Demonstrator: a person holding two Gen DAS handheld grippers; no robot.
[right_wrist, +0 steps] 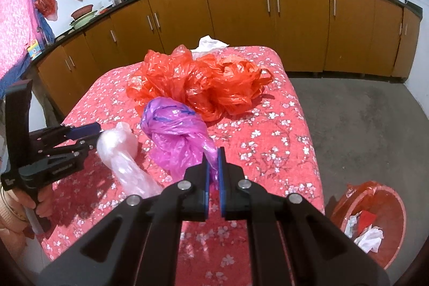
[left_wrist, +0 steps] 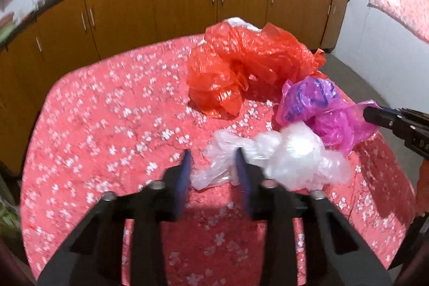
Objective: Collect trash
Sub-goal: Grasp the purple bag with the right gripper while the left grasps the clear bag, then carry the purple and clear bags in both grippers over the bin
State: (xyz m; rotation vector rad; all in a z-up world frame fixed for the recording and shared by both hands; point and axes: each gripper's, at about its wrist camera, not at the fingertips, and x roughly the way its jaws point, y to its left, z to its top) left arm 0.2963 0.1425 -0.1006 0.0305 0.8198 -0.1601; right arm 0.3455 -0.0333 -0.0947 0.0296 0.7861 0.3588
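A crumpled clear plastic bag (left_wrist: 289, 157) (right_wrist: 120, 152) lies on the table's pink flowered cloth (left_wrist: 107, 111) (right_wrist: 268, 125). My left gripper (left_wrist: 212, 160) (right_wrist: 97, 137) stands open over the bag's near edge, with a flap of plastic between the blue pads; the pads do not press on it. My right gripper (right_wrist: 213, 165) (left_wrist: 368, 111) is shut on a corner of the pink-purple plastic bag (right_wrist: 174, 136) (left_wrist: 321, 109). Behind them lies a heap of red plastic bags (left_wrist: 241, 66) (right_wrist: 198, 82), and behind that a white crumpled paper (right_wrist: 210, 43) (left_wrist: 238, 20).
On the grey floor to the table's right, a red bin (right_wrist: 396, 227) lined with red plastic holds scraps of paper. Brown cabinets (right_wrist: 241, 10) with a dark counter run behind the table. A person's hand (right_wrist: 40, 205) holds the left gripper's handle.
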